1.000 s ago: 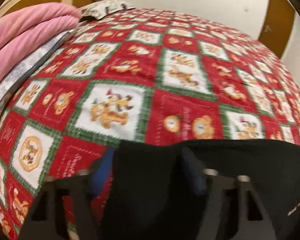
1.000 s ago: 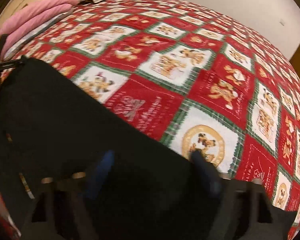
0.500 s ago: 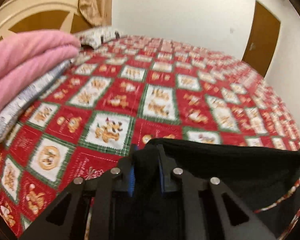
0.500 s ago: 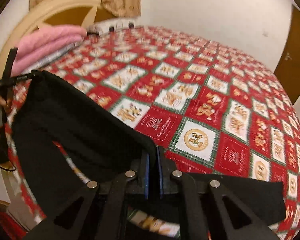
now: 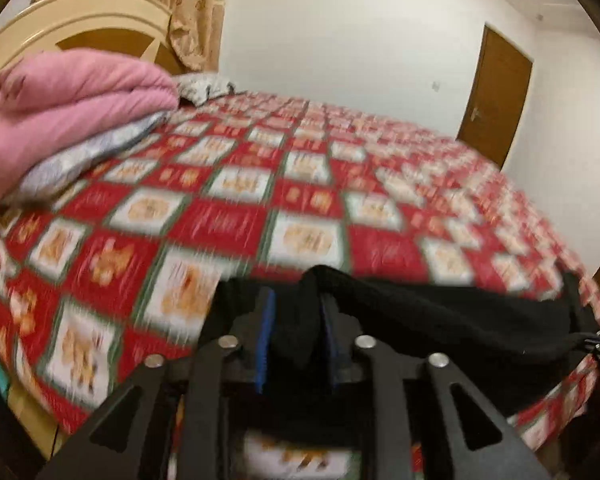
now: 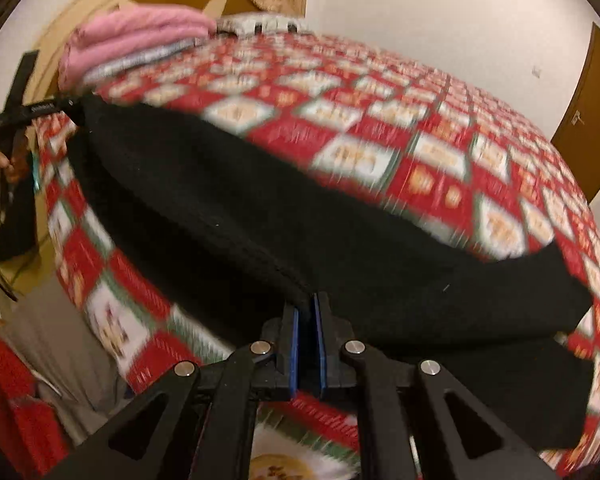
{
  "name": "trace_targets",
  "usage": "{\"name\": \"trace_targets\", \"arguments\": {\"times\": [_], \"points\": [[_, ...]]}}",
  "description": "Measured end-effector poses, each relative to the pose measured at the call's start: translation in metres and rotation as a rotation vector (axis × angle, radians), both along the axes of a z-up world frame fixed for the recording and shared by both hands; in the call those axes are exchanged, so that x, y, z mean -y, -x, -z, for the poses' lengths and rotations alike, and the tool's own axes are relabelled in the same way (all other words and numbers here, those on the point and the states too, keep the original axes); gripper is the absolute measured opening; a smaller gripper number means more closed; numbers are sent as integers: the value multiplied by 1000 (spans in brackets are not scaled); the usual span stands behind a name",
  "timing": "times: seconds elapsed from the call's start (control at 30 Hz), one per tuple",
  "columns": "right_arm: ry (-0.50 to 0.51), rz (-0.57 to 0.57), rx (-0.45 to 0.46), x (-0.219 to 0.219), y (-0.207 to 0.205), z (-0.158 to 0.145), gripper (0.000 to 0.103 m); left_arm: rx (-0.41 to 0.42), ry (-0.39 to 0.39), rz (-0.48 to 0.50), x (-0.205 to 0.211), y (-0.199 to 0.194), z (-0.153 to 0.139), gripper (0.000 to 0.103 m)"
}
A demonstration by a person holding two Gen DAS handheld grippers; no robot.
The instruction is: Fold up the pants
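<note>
You have the black pants (image 6: pixel 284 216) pinched at two points along one edge and lifted above the near side of the bed, so the cloth hangs as a stretched band between your hands. Your left gripper (image 5: pixel 296 336) has its blue-padded fingers (image 5: pixel 265 344) closed partway on a thick bunch of the black fabric, which fills the gap between them. Your right gripper (image 6: pixel 306 340) is clamped nearly flat on a thin edge of the same garment, pads almost meeting. From the right wrist view the cloth runs leftward to the other tool, where it is held at the far left corner; a second layer droops lower at the right.

Holding it taut like this probably keeps the edge straight so the pants can be laid or doubled cleanly over the red patterned bedspread (image 5: pixel 236 216). The pink folded blanket (image 5: pixel 68 108) sits far left by the headboard, well apart from your working area, and the wooden door (image 5: pixel 496 96) is at the far right. Both views are motion-blurred, so seams and waistband cannot be told.
</note>
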State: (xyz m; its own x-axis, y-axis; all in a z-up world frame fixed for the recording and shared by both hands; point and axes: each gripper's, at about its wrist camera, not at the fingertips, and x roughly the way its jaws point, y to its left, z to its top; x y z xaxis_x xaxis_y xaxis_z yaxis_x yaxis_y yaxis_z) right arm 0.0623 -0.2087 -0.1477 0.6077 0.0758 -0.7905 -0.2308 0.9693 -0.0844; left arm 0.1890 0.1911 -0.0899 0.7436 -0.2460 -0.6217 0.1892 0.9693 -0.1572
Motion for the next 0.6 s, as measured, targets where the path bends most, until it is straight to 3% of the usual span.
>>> {"name": "trace_targets", "arguments": {"times": [0.07,0.1,0.13,0.2,0.33,0.47,0.6], "points": [[48,4,-5,-8,4,13,15,-22,-55,-40,-4,9,18,66],[67,3,17,-10,7,13,24,-34,-68,-63,-8,13,26,73],[78,-9,13,-16,9,12,43,-43,-71,-79,-13,18,31,81],[68,-40,-28,-21,11,11,70,-69,-58,-104,-29,28,40,85],[71,-88,-10,-40,16,-14,71,-86,-29,-187,-61,46,50,90],[-76,-200,94,-82,2,-59,71,-69,11,-250,-79,48,48,90],[-137,-313,146,-146,-29,-71,71,-62,51,-248,-76,40,45,90]]}}
